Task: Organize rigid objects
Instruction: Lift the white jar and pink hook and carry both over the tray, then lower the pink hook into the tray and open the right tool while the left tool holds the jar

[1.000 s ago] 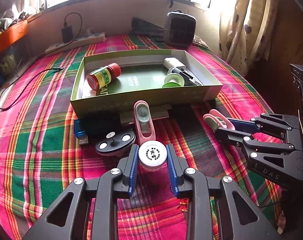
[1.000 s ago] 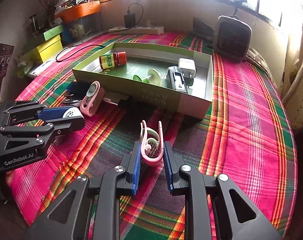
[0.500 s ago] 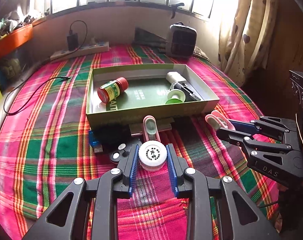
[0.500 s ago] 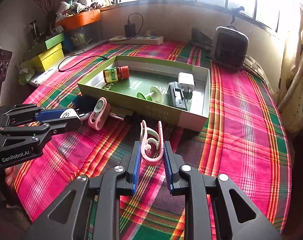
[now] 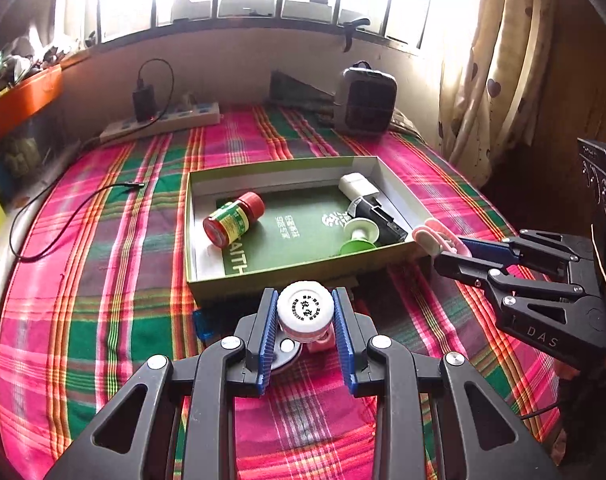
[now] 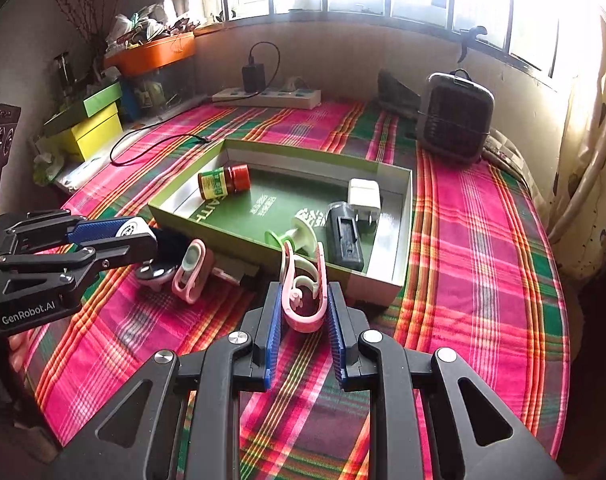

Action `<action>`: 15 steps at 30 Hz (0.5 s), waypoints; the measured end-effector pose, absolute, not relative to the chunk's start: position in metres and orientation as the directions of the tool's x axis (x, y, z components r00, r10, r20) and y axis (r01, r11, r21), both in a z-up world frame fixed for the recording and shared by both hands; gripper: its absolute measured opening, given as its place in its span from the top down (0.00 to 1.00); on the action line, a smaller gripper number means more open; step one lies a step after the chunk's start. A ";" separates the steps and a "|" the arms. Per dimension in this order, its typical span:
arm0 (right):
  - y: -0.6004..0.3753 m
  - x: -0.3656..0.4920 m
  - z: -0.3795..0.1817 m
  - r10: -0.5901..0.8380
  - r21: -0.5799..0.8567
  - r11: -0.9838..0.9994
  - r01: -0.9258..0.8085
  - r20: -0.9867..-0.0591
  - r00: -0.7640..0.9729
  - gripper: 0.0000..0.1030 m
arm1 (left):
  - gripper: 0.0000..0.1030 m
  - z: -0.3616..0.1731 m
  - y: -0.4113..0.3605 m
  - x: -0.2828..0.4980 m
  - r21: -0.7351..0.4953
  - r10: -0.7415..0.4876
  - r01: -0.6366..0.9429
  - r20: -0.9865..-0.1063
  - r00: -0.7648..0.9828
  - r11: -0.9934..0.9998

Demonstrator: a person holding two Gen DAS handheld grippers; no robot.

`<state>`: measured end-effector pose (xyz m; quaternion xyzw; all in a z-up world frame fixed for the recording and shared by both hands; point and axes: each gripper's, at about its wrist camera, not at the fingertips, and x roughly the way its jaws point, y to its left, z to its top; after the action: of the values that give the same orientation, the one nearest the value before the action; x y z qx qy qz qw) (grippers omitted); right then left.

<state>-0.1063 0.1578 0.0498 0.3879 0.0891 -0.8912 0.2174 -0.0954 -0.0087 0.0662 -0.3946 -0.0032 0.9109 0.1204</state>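
Note:
My left gripper (image 5: 305,312) is shut on a small white-capped jar (image 5: 305,307), held above the plaid cloth just in front of the green box (image 5: 287,280). My right gripper (image 6: 303,296) is shut on a pink clip (image 6: 305,292), held near the box's near right wall. In the left wrist view the right gripper (image 5: 443,246) shows at the right with the pink clip (image 5: 431,236). The right wrist view has the left gripper (image 6: 139,236) at its left edge. Inside the green box (image 6: 407,216) lie a red-capped bottle (image 5: 233,220), a green spool (image 5: 359,236), a black charger (image 6: 345,236) and a white plug (image 6: 363,196).
A second pink clip (image 6: 189,270) and a dark round piece (image 6: 155,272) lie on the cloth in front of the box, with a blue stick (image 5: 203,324) beside them. A power strip (image 5: 163,124), a black heater (image 6: 457,116) and a loose cable (image 5: 63,220) sit further back.
Both grippers have risen with their loads, so the box and the cloth now look further below. The pink clip and round piece on the cloth slid under the left fingers' view.

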 end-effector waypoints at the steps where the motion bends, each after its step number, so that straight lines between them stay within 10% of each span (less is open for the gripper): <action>1: 0.158 -0.109 0.051 -0.318 0.009 -0.890 0.456 -0.729 -0.606 0.78 | 0.74 0.067 -0.008 -0.098 -0.100 0.224 -0.220 -0.718 -0.660 -0.970; 15: 0.145 -0.165 0.058 -0.319 0.029 -0.897 0.441 -0.733 -0.601 0.78 | 0.74 0.072 -0.011 -0.145 -0.107 0.235 -0.229 -0.715 -0.659 -0.967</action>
<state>-0.1646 0.1450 0.0584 0.3927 0.0779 -0.8912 0.2132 -0.1452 -0.0109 0.0715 -0.3930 -0.0036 0.9107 0.1274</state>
